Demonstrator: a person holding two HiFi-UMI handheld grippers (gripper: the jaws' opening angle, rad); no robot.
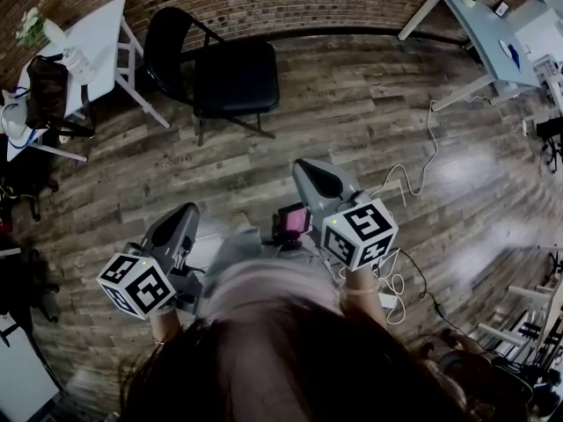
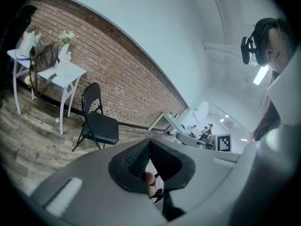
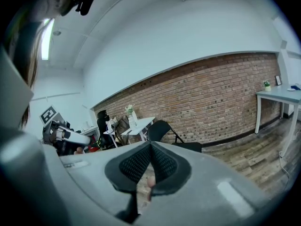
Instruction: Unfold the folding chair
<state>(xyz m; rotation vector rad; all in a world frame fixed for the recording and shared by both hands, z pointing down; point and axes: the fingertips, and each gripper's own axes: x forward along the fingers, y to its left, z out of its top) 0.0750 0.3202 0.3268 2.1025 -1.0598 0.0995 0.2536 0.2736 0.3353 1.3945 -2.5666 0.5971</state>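
Observation:
A black folding chair (image 1: 230,77) stands unfolded on the wooden floor near the brick wall, its seat down and legs spread. It also shows in the left gripper view (image 2: 99,126) and, partly behind the jaws, in the right gripper view (image 3: 162,128). My left gripper (image 1: 183,218) is held low by the person's body, well short of the chair, jaws shut with nothing between them (image 2: 149,142). My right gripper (image 1: 312,176) is a little further forward, also shut and empty (image 3: 150,145). Both point toward the chair from a distance.
A white table (image 1: 97,38) with flowers and a dark bag (image 1: 48,90) stands left of the chair. Another white table (image 1: 488,29) is at the far right. Cables (image 1: 413,178) trail on the floor to the right. A small device with a pink screen (image 1: 293,221) lies between the grippers.

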